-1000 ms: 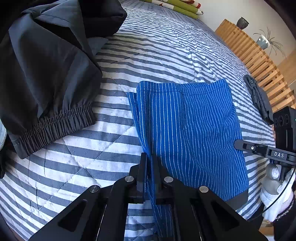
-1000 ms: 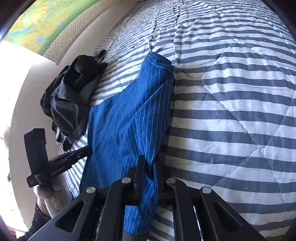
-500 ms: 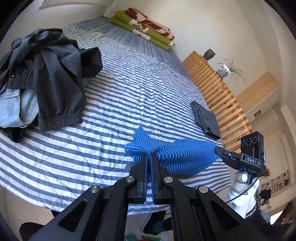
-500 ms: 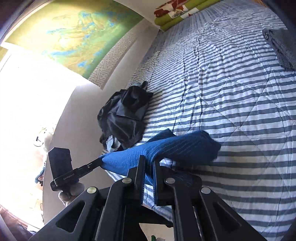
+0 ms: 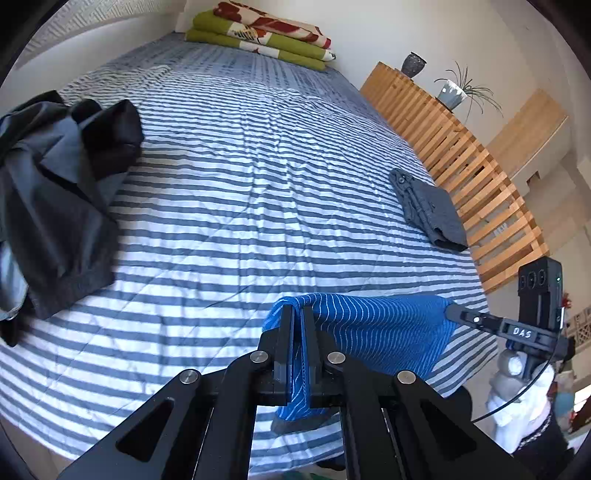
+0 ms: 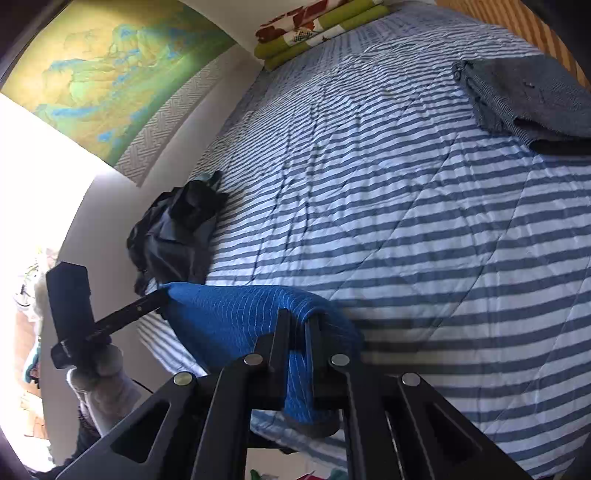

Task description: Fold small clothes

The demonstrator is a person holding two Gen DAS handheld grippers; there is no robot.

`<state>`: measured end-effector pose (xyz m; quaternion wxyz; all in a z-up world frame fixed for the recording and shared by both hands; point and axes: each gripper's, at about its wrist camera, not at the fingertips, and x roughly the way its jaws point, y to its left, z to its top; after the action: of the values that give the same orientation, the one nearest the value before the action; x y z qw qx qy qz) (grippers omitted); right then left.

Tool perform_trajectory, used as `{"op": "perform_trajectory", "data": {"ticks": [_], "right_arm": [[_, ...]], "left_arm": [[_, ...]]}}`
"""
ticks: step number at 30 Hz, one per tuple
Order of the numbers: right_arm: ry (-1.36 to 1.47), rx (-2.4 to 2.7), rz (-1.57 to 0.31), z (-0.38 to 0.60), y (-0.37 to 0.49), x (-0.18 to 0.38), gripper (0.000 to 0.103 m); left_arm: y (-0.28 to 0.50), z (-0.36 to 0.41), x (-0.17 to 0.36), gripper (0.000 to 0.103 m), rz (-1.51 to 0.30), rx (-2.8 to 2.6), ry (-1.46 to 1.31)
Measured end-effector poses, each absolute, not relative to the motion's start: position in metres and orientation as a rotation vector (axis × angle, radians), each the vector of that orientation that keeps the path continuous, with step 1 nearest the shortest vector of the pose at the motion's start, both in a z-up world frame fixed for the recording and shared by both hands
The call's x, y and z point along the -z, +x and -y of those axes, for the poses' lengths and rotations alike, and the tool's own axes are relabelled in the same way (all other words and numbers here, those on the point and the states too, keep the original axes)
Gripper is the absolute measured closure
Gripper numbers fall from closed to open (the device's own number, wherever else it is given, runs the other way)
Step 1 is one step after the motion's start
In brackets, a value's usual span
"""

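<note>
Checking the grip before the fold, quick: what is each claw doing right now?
Left claw: closed on the blue striped cloth.
Right claw: closed on the other end of the same cloth.

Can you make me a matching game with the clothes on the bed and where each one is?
Things:
1. blue striped cloth
2. grey folded garment
3. dark heap of clothes
4. green and red bedding

Places:
A. stacked at the far end of the bed
B. held up between the left claw and the right claw
C. lying flat near the wooden slats
D. bunched on the side of the bed away from the slats

Pairs: 1-B, 2-C, 3-D, 4-A
</note>
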<state>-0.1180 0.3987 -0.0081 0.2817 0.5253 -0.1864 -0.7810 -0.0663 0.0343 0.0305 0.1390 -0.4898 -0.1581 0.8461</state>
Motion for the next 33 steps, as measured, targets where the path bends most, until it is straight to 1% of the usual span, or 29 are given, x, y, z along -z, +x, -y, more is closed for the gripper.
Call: {"op": "perform_trajectory", "data": {"ticks": [3,5,6,8,10,13,14,17,18,20,25,28,33], "right_arm": [[1.461,2.179,0.429,-0.402,-0.142,0.020,0.097],[1.540,2.227,0.365,-0.403,-0.158,0.036,0.096],[1.604,2.217,0.325,-0.402,-0.165,0.046,0.093],[1.702,2.208,0.304,-0.406,-0.171,0.058,0.093],[1.708,2.224,0.315,-0.412,-0.167,0.053,0.090],[1.638,2.318,0.226,-0.408,-0.149,0.026,0.082],[1.621,2.330,0.183,-0.401,-0.142,0.017,0.080],[1.579,2.229,0.198,-0.369,-0.121,-0.006,0.077],[1.569,2.168,0.170,-0.348,-0.115,-0.010,0.074],[1.558,2.122,0.082,-0.309,-0.106,-0.012,0.072],[1.622,2.015,-0.126,-0.226,-0.108,0.012,0.065],[1.698,2.012,-0.210,-0.199,-0.112,0.033,0.065],[1.733,2.046,-0.418,-0.175,-0.114,0.052,0.065]], "left_arm": [[-0.104,-0.055,-0.016,0.098,0.392,-2.447,-1.467],[-0.122,-0.063,0.002,0.097,0.402,-2.387,-1.553],[-0.127,-0.065,0.010,0.095,0.406,-2.360,-1.589],[-0.125,-0.062,0.019,0.093,0.412,-2.373,-1.609],[-0.115,-0.052,0.024,0.092,0.444,-2.367,-1.605],[-0.091,-0.034,0.032,0.092,0.465,-2.359,-1.600],[-0.082,-0.030,0.036,0.092,0.458,-2.356,-1.605],[-0.054,-0.026,0.050,0.092,0.454,-2.320,-1.621],[-0.047,-0.027,0.056,0.092,0.450,-2.315,-1.630],[-0.036,-0.029,0.063,0.092,0.448,-2.306,-1.629],[-0.019,-0.031,0.074,0.092,0.497,-2.281,-1.622],[-0.015,-0.027,0.077,0.092,0.524,-2.278,-1.614],[-0.016,-0.022,0.082,0.092,0.566,-2.269,-1.610]]}}
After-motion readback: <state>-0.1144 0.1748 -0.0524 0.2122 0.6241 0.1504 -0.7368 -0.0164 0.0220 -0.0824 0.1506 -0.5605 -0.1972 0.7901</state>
